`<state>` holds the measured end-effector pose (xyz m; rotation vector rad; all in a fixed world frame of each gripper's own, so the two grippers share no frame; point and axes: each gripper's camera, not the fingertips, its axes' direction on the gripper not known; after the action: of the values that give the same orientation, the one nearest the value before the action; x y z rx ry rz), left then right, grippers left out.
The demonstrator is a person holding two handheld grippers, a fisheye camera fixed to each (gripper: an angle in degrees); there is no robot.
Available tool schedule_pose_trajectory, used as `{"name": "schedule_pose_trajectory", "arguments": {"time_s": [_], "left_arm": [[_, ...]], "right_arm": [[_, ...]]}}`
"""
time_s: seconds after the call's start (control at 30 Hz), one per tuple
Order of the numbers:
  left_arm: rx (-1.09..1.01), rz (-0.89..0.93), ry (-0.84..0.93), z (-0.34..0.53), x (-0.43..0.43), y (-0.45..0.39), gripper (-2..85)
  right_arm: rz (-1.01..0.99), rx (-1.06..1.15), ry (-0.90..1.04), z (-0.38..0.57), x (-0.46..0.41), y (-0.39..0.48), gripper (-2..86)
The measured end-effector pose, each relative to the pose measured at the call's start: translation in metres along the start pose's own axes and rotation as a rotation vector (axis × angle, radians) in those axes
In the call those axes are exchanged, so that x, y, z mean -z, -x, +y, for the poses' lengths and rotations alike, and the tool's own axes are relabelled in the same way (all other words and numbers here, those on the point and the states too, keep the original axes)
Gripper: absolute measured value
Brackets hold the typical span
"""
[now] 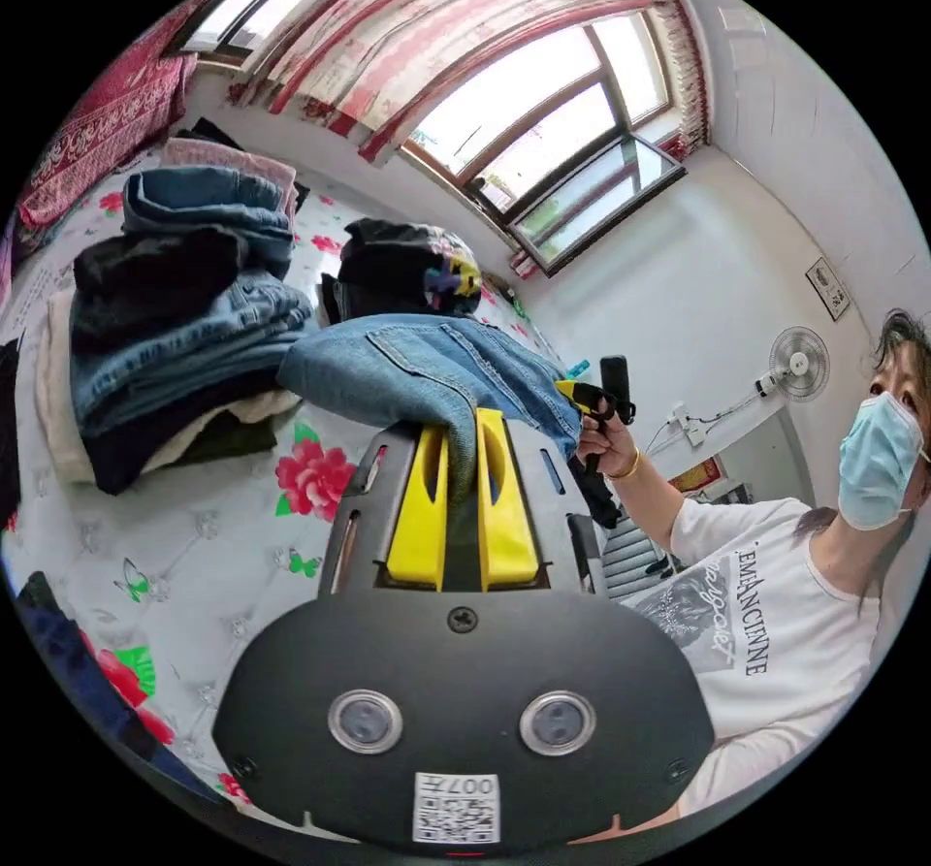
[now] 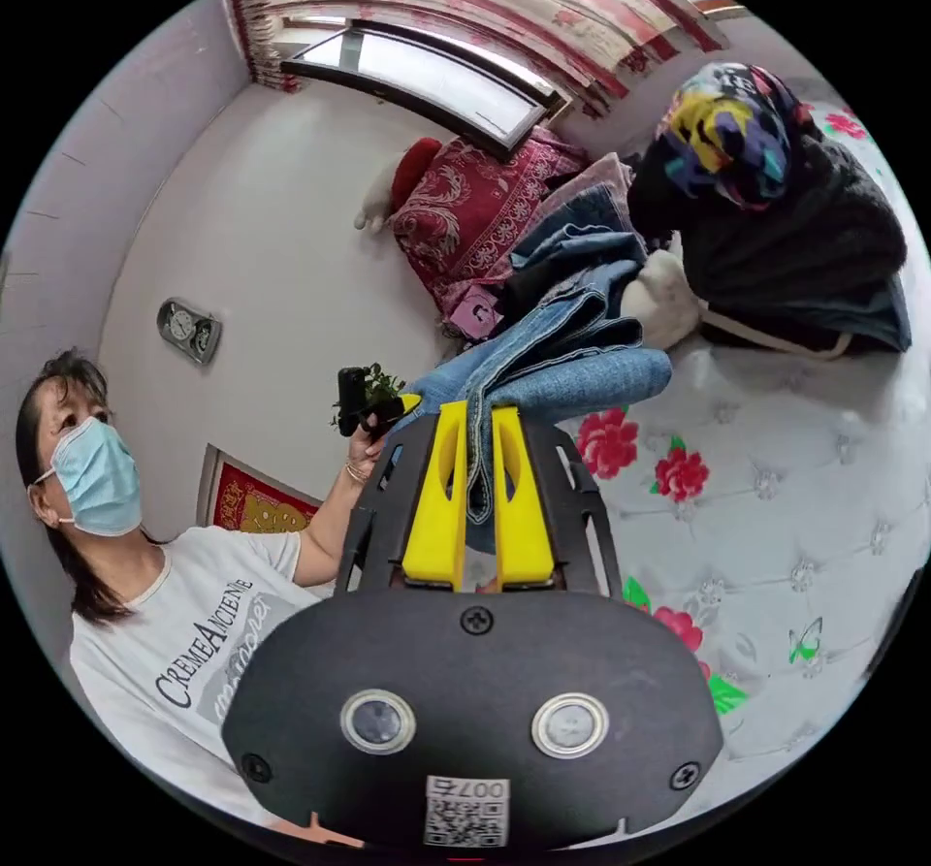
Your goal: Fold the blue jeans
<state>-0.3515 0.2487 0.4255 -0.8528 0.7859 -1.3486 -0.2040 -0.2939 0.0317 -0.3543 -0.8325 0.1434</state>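
In the left gripper view, the left gripper [image 1: 463, 464] has its yellow jaws clamped on a fold of the jeans [image 1: 427, 371], which are held up above the bed [image 1: 194, 536], the denim bulging over the jaw tips with a back pocket showing. At the far end of the cloth the right gripper [image 1: 593, 400] shows, held in a hand [image 1: 611, 444] and pinching the jeans too. In the right gripper view, the right gripper [image 2: 480, 464] is likewise clenched on a hem of the jeans [image 2: 572, 371], the cloth hanging down between its jaws, and the left gripper [image 2: 373, 408] shows at the other end in the person's hand [image 2: 364, 444]. Behind the jeans, on the flowered bed [image 2: 776, 536], sits a stack of folded clothes [image 1: 175, 323], mostly denim and dark pieces. Near it lies a dark heap [image 2: 795, 245] with a many-coloured cloth [image 2: 732, 129] on top. A red cushion [image 2: 475, 207] lies at the bed's far edge under the window.
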Motion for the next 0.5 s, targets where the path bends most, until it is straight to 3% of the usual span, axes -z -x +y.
{"name": "schedule_pose_trajectory", "arguments": {"time_s": [0.1,0.23,0.27,0.37,0.5], "left_arm": [[0.039,-0.172,-0.115,-0.085,0.053,0.043,6.0],[0.197,-0.531,-0.103,-0.102,0.062,0.119,8.3],[0.257,-0.607,-0.073,-0.081,0.050,0.144,8.4],[0.250,-0.597,0.012,0.011,-0.005,0.179,8.4],[0.148,-0.616,0.219,0.166,-0.105,0.163,8.6]], "right_arm": [[0.016,0.068,-0.085,-0.092,-0.052,0.026,3.9],[0.229,-0.029,-0.129,-0.146,-0.157,0.003,4.7],[0.276,-0.033,-0.108,-0.142,-0.173,-0.004,4.8],[0.412,0.003,0.062,-0.076,-0.238,-0.042,4.9],[0.626,0.095,0.391,0.097,-0.268,-0.093,4.4]]}}
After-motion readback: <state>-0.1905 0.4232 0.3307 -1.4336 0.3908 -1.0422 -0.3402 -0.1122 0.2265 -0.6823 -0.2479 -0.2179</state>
